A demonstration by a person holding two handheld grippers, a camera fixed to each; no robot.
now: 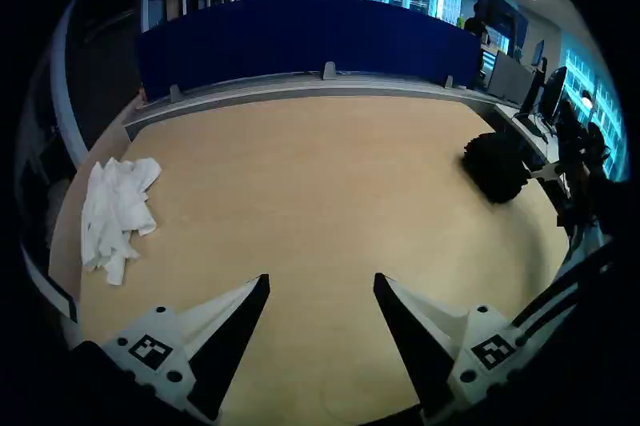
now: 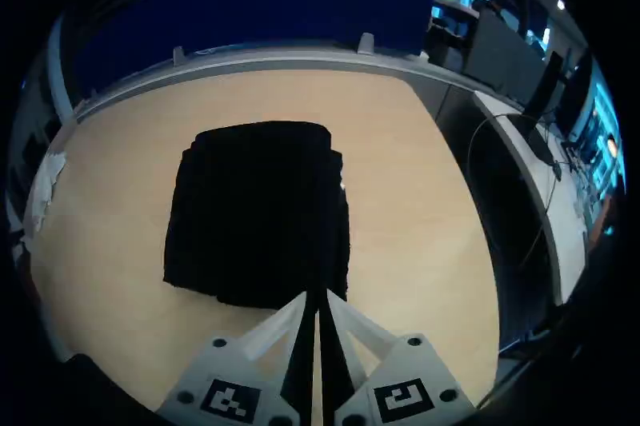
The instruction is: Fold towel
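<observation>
1. Office room with ceiling strip lights. The work surface is a pale wooden desk (image 1: 336, 186), and a blue partition (image 1: 304, 34) runs along its far edge.
2. The black towel (image 2: 256, 210) lies flat on the desk as a compact, layered rectangle with fairly square edges. In the left gripper view it sits near the desk's right edge. Judged as already folded, or on its last fold.
3. The white towel (image 1: 116, 214) is a crumpled heap at the desk's left edge, well apart from the black one. It is not folded or spread out. If it is part of the job, all of that work remains.
4. Left gripper (image 1: 320, 278): fingers spread wide over bare desk near the front edge, with nothing between them and touching neither towel.
5. Right gripper (image 2: 318, 296): fingers drawn together with only a thin slit between them, tips at the near edge of the black towel. I cannot tell whether a hem is pinched in the slit.
6. Status: the black towel looks essentially done, needing only release or tidying at most. The white towel is untouched.
</observation>
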